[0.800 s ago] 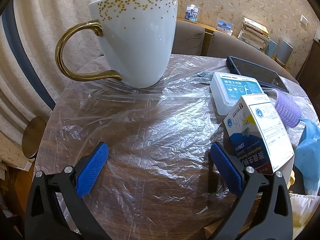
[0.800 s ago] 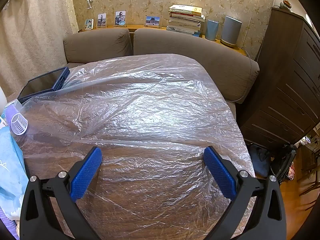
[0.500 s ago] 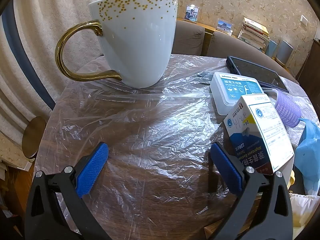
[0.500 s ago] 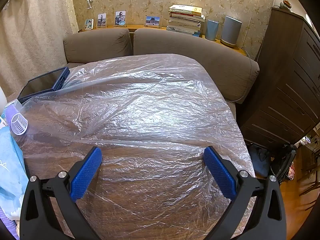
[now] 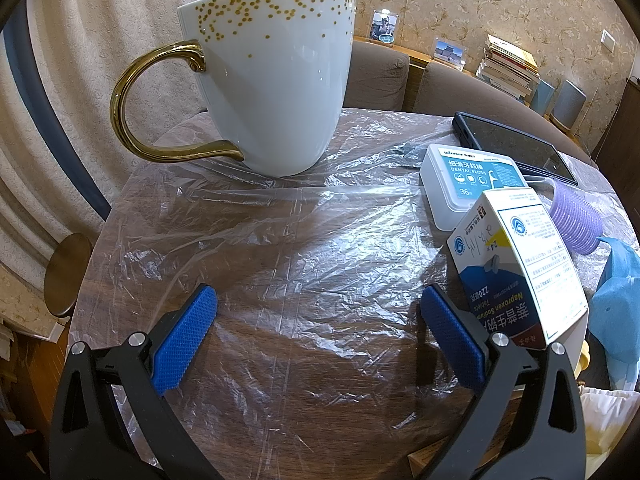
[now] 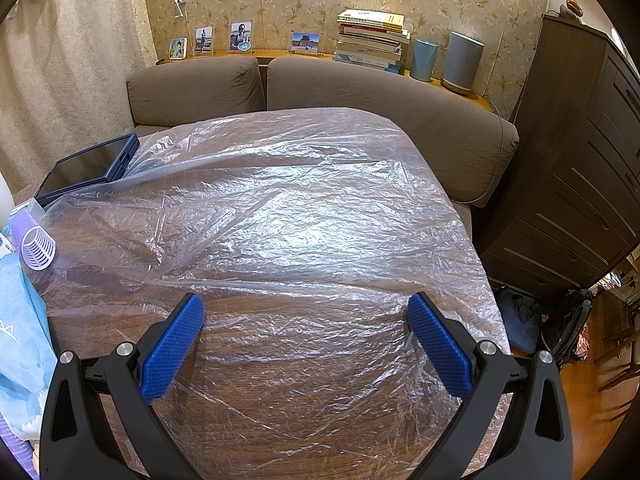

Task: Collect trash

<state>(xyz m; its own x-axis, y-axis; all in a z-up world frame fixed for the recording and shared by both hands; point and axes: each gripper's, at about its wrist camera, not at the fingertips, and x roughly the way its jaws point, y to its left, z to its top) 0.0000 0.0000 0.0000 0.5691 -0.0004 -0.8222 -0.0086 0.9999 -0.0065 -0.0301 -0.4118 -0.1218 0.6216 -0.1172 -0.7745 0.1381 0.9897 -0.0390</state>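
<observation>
Wrinkled clear plastic sheeting [image 6: 280, 220] is covering a wooden worktop [image 5: 320, 380]. Both the left hand-held gripper [image 5: 318, 320] and right hand-held gripper [image 6: 306, 326] are hovering wide apart, holding nothing. Just beside the left one's right finger, a medicine box [image 5: 520, 264] is standing tilted, with a dental floss case [image 5: 468, 180] and a white mug [image 5: 276, 80] lying beyond.

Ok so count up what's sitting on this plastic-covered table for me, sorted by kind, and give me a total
Mugs: 1, the white and gold mug
Boxes: 2, the dental floss box and the tablet box
Hair rollers: 1, the purple hair roller
Screens: 1, the dark tablet
Blue packets: 1, the blue packet, partly cut off
Total: 6
</observation>
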